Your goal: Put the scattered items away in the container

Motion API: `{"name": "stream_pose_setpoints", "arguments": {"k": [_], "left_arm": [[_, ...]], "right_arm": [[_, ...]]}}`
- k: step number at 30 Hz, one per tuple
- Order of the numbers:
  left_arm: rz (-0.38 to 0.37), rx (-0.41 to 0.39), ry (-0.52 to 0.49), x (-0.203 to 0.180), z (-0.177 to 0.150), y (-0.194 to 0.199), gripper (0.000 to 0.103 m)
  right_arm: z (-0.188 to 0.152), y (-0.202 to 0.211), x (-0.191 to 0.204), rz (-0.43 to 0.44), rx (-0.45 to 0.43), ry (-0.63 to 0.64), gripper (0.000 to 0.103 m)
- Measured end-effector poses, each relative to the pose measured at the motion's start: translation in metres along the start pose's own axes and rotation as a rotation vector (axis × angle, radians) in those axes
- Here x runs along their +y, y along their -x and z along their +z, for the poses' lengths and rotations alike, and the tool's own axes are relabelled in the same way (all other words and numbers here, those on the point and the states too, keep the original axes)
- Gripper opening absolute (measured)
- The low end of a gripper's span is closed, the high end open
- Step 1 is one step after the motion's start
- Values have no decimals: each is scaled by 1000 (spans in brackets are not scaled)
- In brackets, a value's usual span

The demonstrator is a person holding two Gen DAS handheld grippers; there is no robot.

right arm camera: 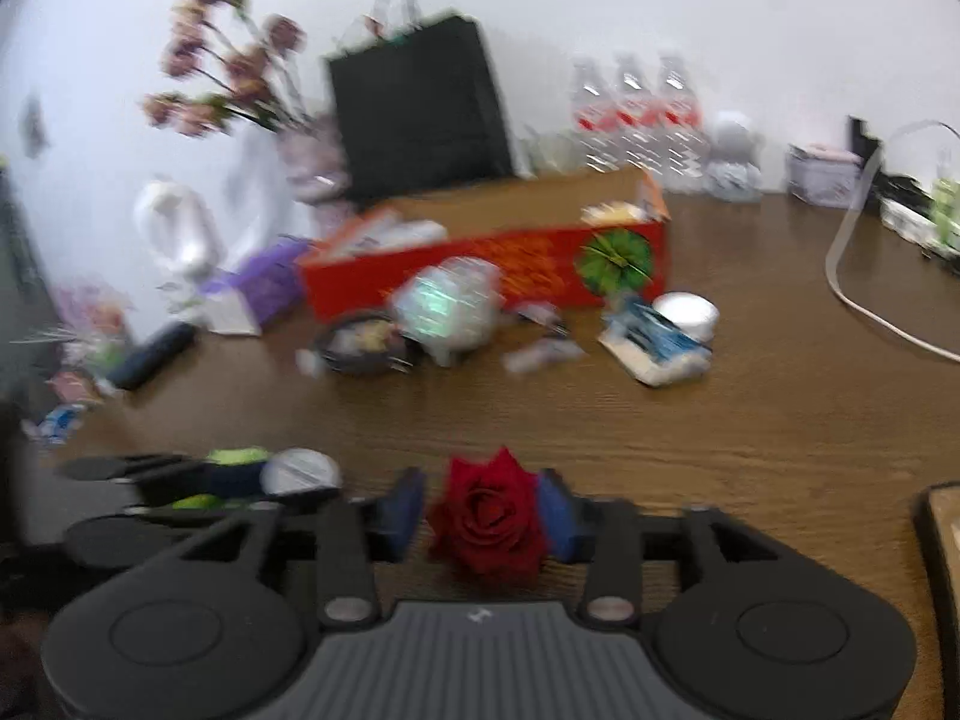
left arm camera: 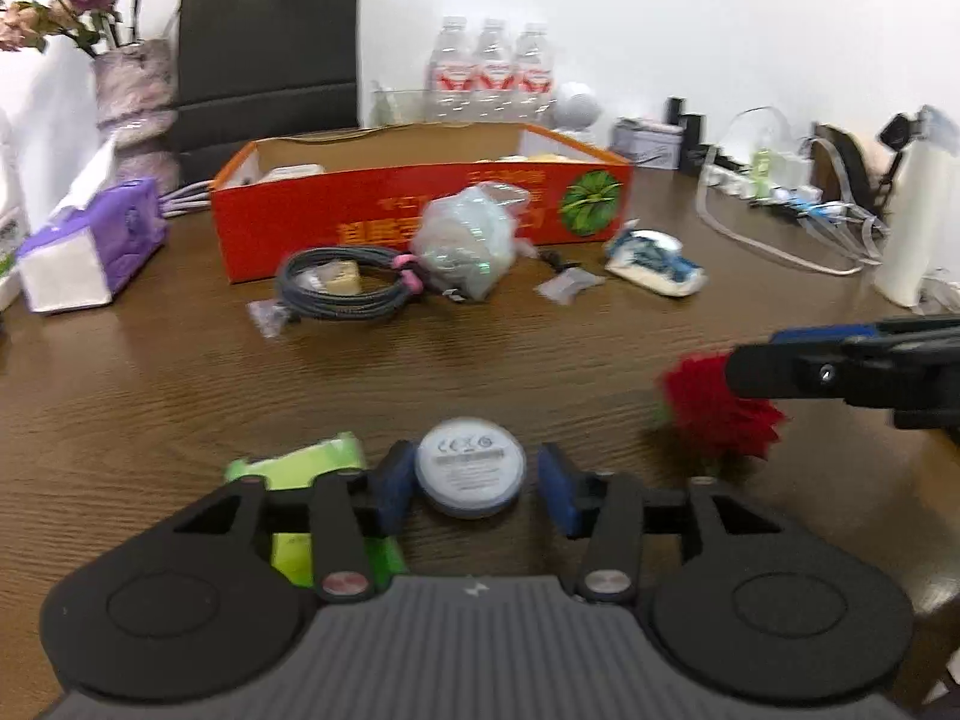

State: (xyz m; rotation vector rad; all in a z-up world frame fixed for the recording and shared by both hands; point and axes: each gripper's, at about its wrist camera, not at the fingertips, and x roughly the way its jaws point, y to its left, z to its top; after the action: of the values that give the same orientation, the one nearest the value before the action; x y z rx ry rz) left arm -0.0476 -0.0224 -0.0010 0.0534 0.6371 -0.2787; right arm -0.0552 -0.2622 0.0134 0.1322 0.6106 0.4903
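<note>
Most of the tidying is still ahead. The orange container stands open at about 12 o'clock on the bench, and only a few pale things show inside it: a white item near its left end and something yellowish near its right end. What they are is too blurred to tell.

Just in front of the container, outside its wall, lie a coiled grey cable, a crumpled clear plastic bag, a small silver packet and a blue-and-white packet. None of these is put away.

Nearer, the left hand-held gripper is spread around a round white disc that rests on the bench. The left pad looks to touch the disc's edge, while the right pad stands clear, so I judge this no grip yet. A green box lies at about 9 o'clock from the disc, partly under the gripper's frame.

The right hand-held gripper straddles a red rose head that lies on the bench. Its right pad looks to be against the petals; its left pad shows a slim gap. The blur leaves it unclear whether it pinches the flower.

So two pickups are at the grasping step, with roughly seven loose items left outside.
</note>
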Motion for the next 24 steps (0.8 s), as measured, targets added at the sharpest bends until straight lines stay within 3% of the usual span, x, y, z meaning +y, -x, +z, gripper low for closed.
{"name": "stream_pose_setpoints", "arguments": {"k": [2,8,10,12,14,15,16,21,24], "left_arm": [[-19,1,-21,-5,-1,2,66],[-5,19,-12,-7,1,-5,65],[5,17,-7,-7,1,-5,58],[15,8,-11,-8,1,-4,41],[10,4,-15,-8,1,-3,40],[8,2,-18,-9,0,-2,40],[8,0,-16,-10,0,-1,40],[20,-47,19,-14,-1,16,40],[65,-120,34,-17,0,38,40]], "right_arm": [[0,3,2,-13,-8,24,70],[-6,-12,7,-45,55,53,70],[-9,-17,13,-55,69,80,70],[-11,-25,19,-82,75,110,70],[-14,-33,21,-108,85,114,63],[-14,-36,19,-117,90,107,44],[-14,-38,19,-124,85,110,41],[-14,-26,18,-136,37,104,39],[-13,-6,21,-111,-29,105,39]]}}
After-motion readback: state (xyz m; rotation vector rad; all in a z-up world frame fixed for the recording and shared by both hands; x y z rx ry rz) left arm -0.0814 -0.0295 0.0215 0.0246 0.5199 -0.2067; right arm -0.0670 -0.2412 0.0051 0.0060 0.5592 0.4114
